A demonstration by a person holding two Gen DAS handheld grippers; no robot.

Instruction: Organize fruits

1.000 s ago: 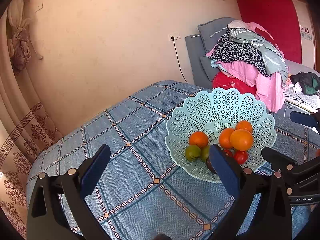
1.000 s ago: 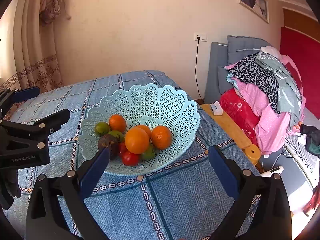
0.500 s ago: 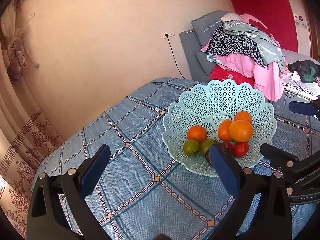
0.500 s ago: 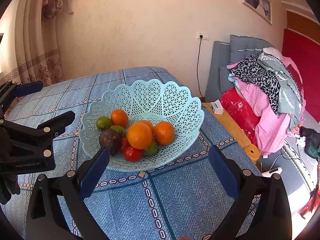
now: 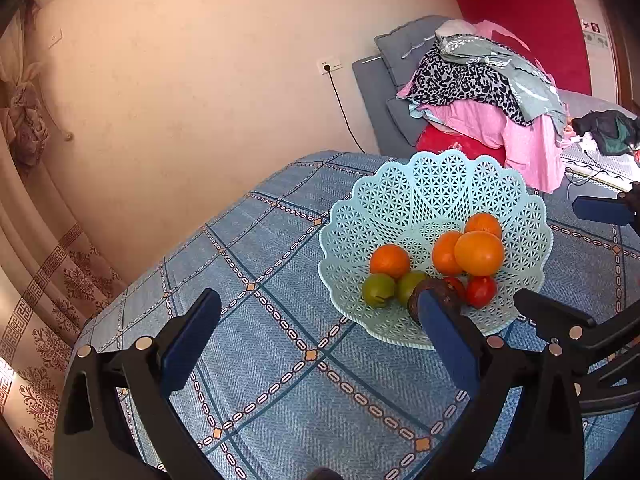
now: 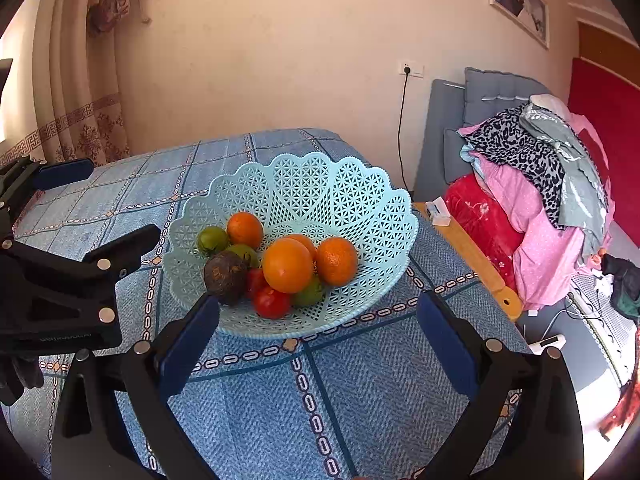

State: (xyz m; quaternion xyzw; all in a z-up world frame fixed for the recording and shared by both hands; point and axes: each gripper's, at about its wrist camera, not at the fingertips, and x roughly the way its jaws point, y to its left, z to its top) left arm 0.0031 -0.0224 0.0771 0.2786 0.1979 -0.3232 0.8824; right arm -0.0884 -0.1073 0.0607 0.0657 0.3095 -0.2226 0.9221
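From the left wrist camera, the left gripper (image 5: 316, 328) stands spread wide and empty above the blue patterned tablecloth (image 5: 280, 380); just past its right finger sits the pale turquoise lattice plastic basket (image 5: 432, 196), holding round oranges (image 5: 479, 253), green citrus (image 5: 378, 290) and red tomatoes (image 5: 481, 291). From the right wrist camera, the right gripper (image 6: 318, 330) is likewise spread, nothing between its fingers, with the basket directly ahead and a dark brown round fruit (image 6: 225, 277) near its front rim.

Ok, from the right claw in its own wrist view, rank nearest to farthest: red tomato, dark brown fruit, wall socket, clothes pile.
1-2. Red tomato and dark brown fruit, basket front: too close to call.
3. Clothes pile, right, off the table.
4. Wall socket, far wall.
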